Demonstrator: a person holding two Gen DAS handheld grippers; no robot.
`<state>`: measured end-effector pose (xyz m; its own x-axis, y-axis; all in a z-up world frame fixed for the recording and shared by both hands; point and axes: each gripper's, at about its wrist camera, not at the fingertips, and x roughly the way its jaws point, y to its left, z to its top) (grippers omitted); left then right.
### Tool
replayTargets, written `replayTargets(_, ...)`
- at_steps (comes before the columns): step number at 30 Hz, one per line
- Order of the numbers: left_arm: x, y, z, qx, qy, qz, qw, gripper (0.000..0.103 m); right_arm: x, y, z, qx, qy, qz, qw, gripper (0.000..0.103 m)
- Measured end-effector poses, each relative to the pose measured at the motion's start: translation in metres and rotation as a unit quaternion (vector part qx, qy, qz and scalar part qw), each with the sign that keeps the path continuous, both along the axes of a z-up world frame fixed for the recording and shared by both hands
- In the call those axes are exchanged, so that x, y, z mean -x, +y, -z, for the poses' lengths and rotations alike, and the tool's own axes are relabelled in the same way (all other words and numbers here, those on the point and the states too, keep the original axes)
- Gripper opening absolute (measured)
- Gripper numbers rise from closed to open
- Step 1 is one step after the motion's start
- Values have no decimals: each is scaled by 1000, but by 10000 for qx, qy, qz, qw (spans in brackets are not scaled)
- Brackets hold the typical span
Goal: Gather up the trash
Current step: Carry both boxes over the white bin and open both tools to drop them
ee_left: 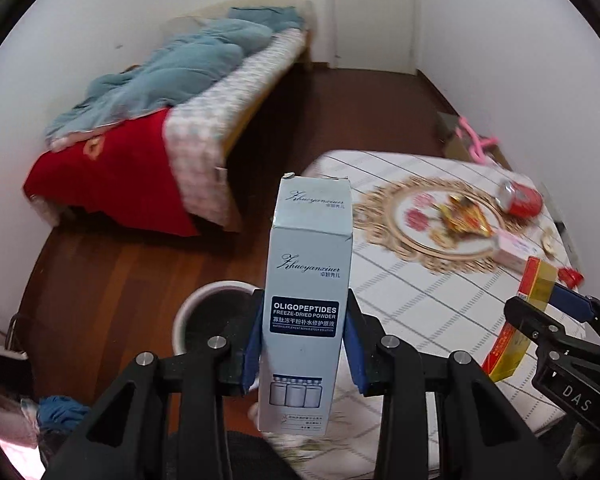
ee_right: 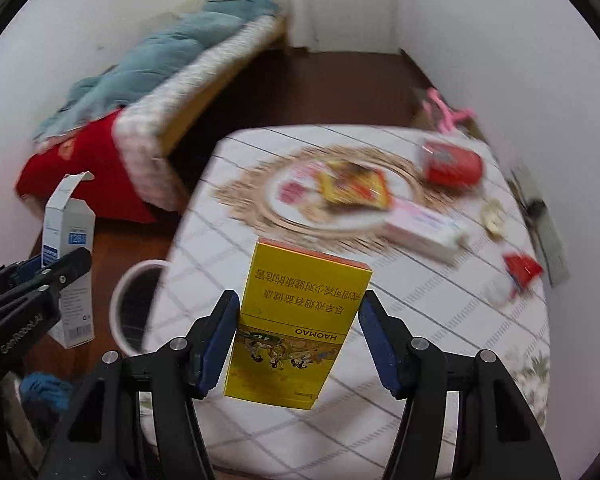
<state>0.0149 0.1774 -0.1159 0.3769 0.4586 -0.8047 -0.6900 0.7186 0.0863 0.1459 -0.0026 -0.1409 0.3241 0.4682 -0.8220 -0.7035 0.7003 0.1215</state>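
Note:
My left gripper point(ee_left: 305, 304) is shut on a tall light-blue carton point(ee_left: 310, 256) marked "Oligopeptides", held upright above the floor beside the table edge. My right gripper point(ee_right: 300, 298) is shut on a yellow "Haomao" carton point(ee_right: 300, 320), lifted over the checked tablecloth point(ee_right: 440, 320). A white bin point(ee_left: 220, 286) with a dark inside stands on the wooden floor below, next to the table. In the right wrist view the blue carton point(ee_right: 70, 240) and left gripper point(ee_right: 40, 276) show at the left, beside the bin point(ee_right: 140, 268). The left wrist view shows the yellow carton point(ee_left: 508, 348) at its right edge.
On the table lie a red can point(ee_right: 452, 160), a crumpled gold-and-red wrapper point(ee_right: 356, 188) on a gold-rimmed mat, a pink-white box point(ee_right: 424, 228) and a small red wrapper point(ee_right: 522, 268). A bed point(ee_left: 204, 136) with blue and red covers stands at the back left.

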Motion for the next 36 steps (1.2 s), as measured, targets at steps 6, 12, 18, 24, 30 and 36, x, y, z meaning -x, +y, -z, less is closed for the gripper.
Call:
replayTargets(6, 41, 49, -1, 7, 209, -394, 9990, 32, 39, 74, -15, -116, 207, -887, 9958, 63)
replayTargets(12, 66, 122, 57, 723, 902, -635, 9913, 32, 71, 161, 12, 267, 480, -1650, 9848, 63)
replayTargets(18, 79, 193, 152, 2236, 1524, -658, 9604, 32, 95, 252, 83, 1117, 1119, -2188, 9629, 62)
replayTargets(24, 82, 251, 221, 3363, 1485, -917, 9254, 32, 105, 318, 159, 1902, 1441, -2283, 9439, 61)
replayTargets(30, 83, 279, 255, 3766, 1279, -1263, 9088, 51, 103, 350, 217, 2229, 1688, -2105, 9367, 61)
replayTargets(36, 92, 293, 249, 3650, 967, -1587, 9123, 96, 95, 354, 234, 2288, 1804, -2052, 9344, 62)
